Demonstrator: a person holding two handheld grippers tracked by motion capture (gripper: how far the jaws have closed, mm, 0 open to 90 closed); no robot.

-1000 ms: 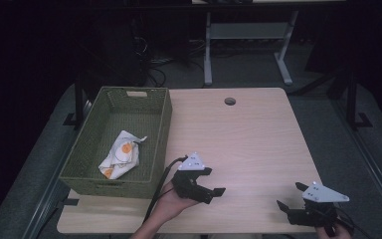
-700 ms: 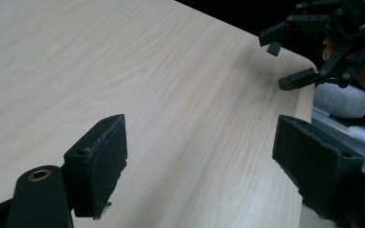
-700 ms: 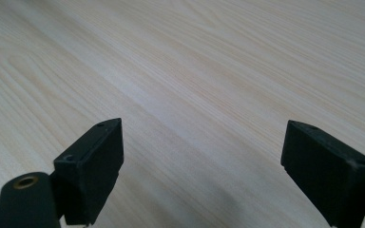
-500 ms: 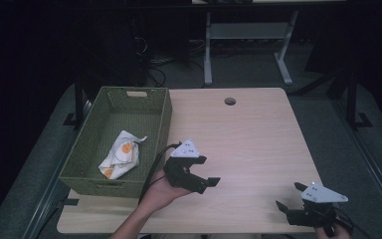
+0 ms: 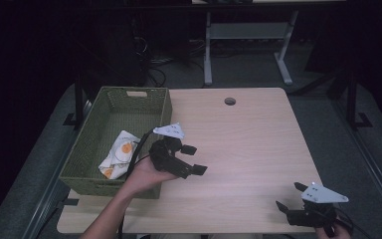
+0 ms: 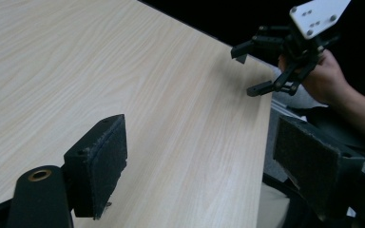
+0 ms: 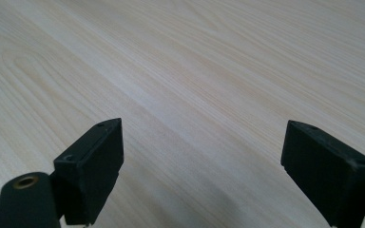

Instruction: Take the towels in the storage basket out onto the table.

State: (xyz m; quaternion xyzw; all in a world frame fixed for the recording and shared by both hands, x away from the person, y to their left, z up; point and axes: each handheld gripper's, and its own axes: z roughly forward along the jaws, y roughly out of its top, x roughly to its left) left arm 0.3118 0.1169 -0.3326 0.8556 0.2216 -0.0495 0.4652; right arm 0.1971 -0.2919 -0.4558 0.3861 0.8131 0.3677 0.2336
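A hand holds my left gripper point(image 5: 195, 159) above the wooden table point(image 5: 248, 134), just right of a green woven basket point(image 5: 92, 149). Its jaws are open, point right, and hold nothing. In the basket lies a white and orange crumpled packet point(image 5: 115, 153). My right gripper point(image 5: 288, 196) stays low at the table's front right corner, open, with nothing in it. In the left gripper view my left gripper point(image 6: 204, 166) spans bare wood, and the right gripper point(image 6: 247, 71) shows farther off in a hand. The right gripper point(image 7: 202, 166) in its own view is wide open over bare tabletop.
A round cable hole point(image 5: 230, 101) sits near the table's far edge. Beyond the table stand a metal frame point(image 5: 248, 35) and loose cables on a dark floor. The basket takes up the table's left side.
My left gripper has risen and moved away from the front edge, toward the basket's right wall, staying open. The right gripper has not moved.
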